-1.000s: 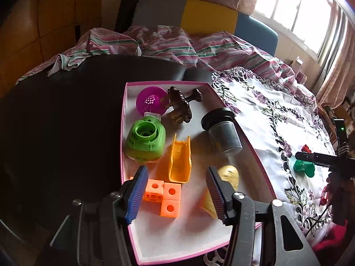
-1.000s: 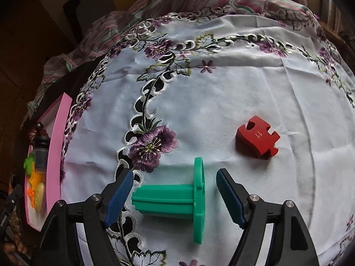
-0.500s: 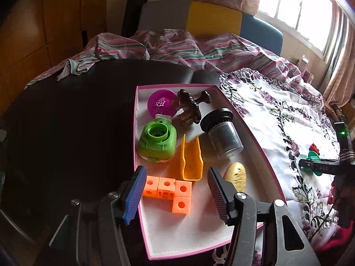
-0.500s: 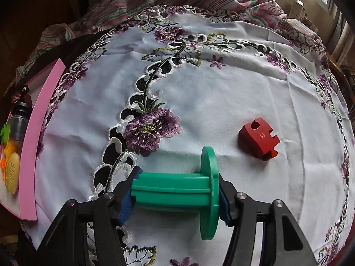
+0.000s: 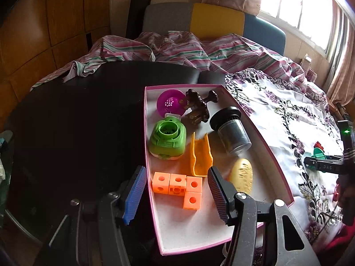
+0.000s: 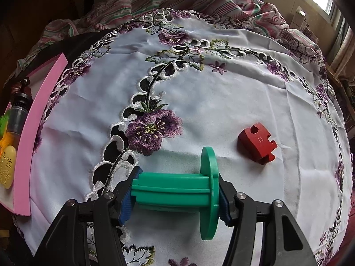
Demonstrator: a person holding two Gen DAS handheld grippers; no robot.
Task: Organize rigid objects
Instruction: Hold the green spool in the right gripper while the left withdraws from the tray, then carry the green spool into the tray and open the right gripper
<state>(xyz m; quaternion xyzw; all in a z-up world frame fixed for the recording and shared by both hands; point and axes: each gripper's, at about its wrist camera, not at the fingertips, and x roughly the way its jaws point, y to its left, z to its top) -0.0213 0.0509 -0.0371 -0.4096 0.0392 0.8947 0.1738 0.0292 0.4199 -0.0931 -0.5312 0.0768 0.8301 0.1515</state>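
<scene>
My right gripper (image 6: 177,196) is shut on a green plastic spool (image 6: 175,191), held end to end, above the embroidered white cloth (image 6: 221,93). A red puzzle block (image 6: 257,143) lies on the cloth just beyond and to the right. My left gripper (image 5: 175,190) is open and empty above the near end of a pink-rimmed tray (image 5: 277,161). The tray holds orange cubes (image 5: 179,185), an orange chute (image 5: 200,154), a green toy (image 5: 167,139), a purple ball (image 5: 169,104), a brown piece (image 5: 198,106), a dark jar (image 5: 231,129) and a yellow oval (image 5: 241,175).
The tray (image 6: 33,119) also shows at the left edge of the right wrist view. A dark table (image 5: 77,122) lies left of the tray. Striped bedding (image 5: 177,46) and a chair (image 5: 210,20) sit behind. The right gripper with the spool (image 5: 319,155) shows far right.
My right gripper has closed on the green spool and lifted it slightly off the cloth. My left gripper has drawn back a little from the tray, still open.
</scene>
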